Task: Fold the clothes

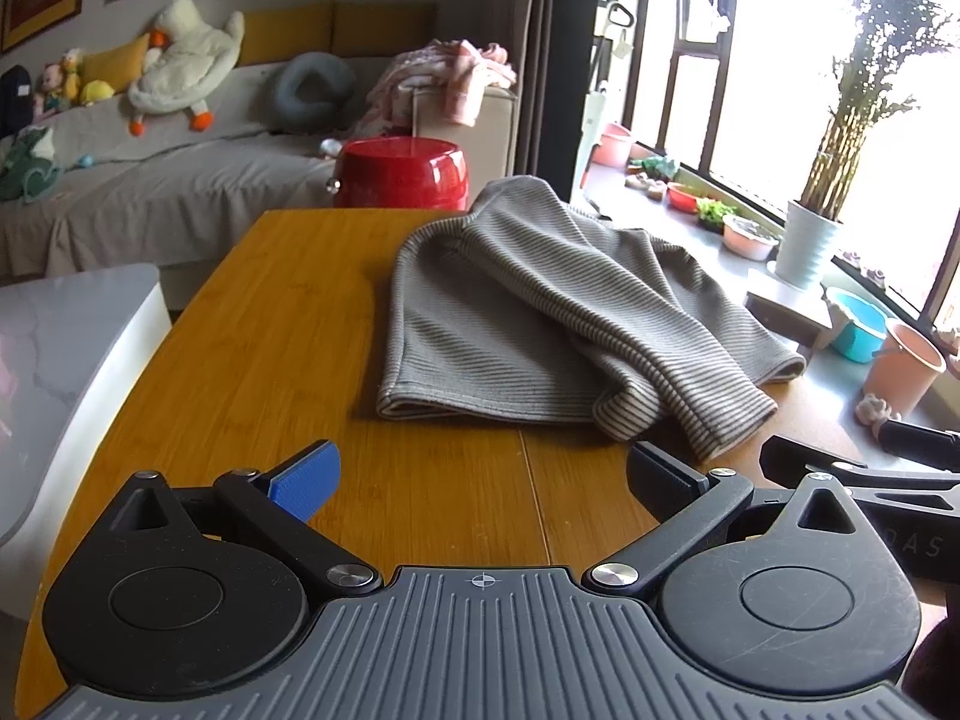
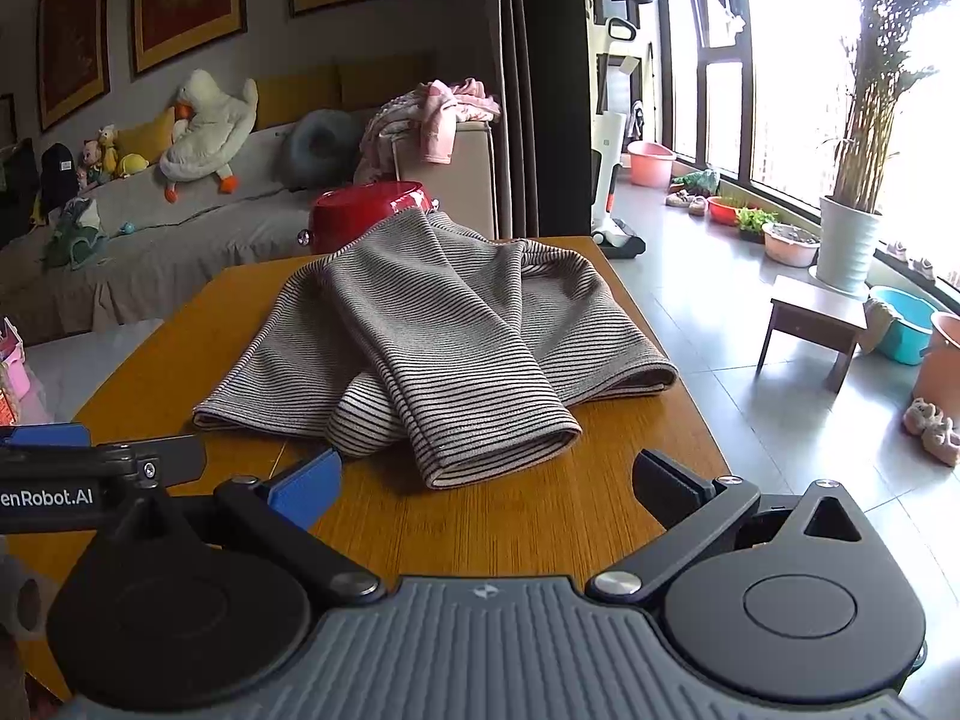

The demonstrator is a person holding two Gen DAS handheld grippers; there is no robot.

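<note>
A grey striped knit garment (image 1: 540,312) lies on the wooden table (image 1: 288,324), with both sleeves laid across its body toward the near hem. It also shows in the right wrist view (image 2: 432,336) on the table (image 2: 480,528). My left gripper (image 1: 480,486) is open and empty, hovering just short of the garment's near hem. My right gripper (image 2: 486,486) is open and empty, just in front of the sleeve cuffs. The right gripper's side shows in the left wrist view (image 1: 864,468), and the left gripper's side shows in the right wrist view (image 2: 90,462).
A red stool (image 1: 402,171) stands behind the table's far edge. A sofa (image 1: 150,180) with plush toys is at the back left. A small dark stool (image 2: 810,324), basins and a potted plant (image 2: 852,240) stand on the floor at the right. A white surface (image 1: 66,348) borders the table's left side.
</note>
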